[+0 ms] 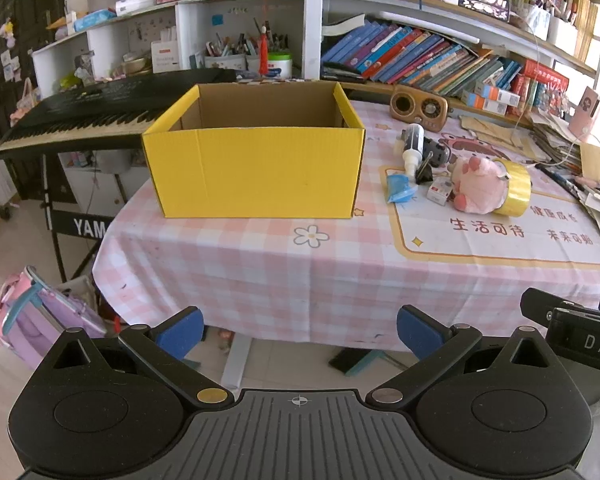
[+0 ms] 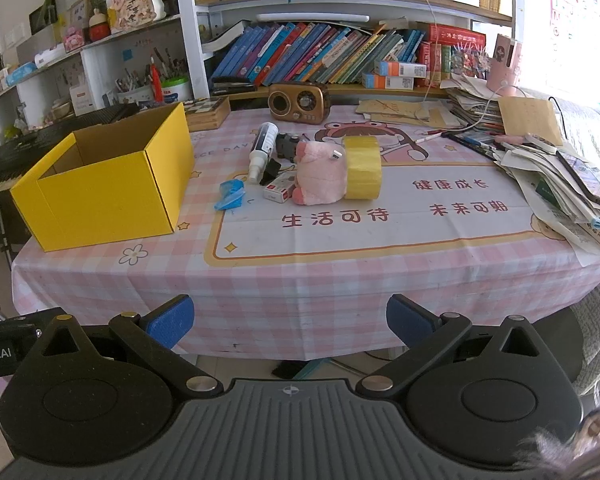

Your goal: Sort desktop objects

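1. We open on the yellow box (image 2: 100, 184) at the left end of the table (image 2: 300, 280), top open; what we can see of the inside looks bare, though its floor is hidden from both views.
2. The clutter sits in one huddle well to the right of the box: a pink plush toy (image 2: 322, 174) leaning against a roll of yellow tape (image 2: 362, 168), a white spray bottle (image 2: 262, 150) lying on its side, a black binder clip (image 2: 271, 171), a small red-and-white carton (image 2: 280, 190), and a blue crumpled wrapper (image 2: 231, 195) nearest the box.
3. Something dark lies behind the plush toy; we cannot tell what it is.
4. Our left gripper (image 1: 300, 332) hangs off the near table edge facing the box, jaws spread wide, nothing between them.
5. Our right gripper (image 2: 290, 322) hangs off the same edge facing the huddle, equally wide and bare.
6. Our read: nothing looks sorted yet, every piece is left to move, and the wrapper looks the handiest start.
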Tool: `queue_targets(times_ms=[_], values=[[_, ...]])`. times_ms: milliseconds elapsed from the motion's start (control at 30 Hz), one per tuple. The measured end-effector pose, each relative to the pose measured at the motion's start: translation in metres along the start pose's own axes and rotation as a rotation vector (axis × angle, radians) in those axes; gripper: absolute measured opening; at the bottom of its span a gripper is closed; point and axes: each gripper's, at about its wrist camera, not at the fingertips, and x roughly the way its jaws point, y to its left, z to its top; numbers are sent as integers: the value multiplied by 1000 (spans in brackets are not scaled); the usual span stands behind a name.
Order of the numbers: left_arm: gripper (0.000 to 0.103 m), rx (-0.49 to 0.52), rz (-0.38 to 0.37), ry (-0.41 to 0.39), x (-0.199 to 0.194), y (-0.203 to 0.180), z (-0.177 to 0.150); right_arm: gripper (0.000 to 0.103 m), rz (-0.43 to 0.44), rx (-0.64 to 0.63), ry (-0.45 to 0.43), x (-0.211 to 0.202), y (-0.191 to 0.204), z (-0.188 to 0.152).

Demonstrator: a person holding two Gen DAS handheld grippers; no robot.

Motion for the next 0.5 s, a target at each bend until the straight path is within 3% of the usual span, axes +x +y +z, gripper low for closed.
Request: queue_targets(times_ms=[500], values=[[103,33,7,19,1,-5,0,103,1,0,-1,0,0,0]])
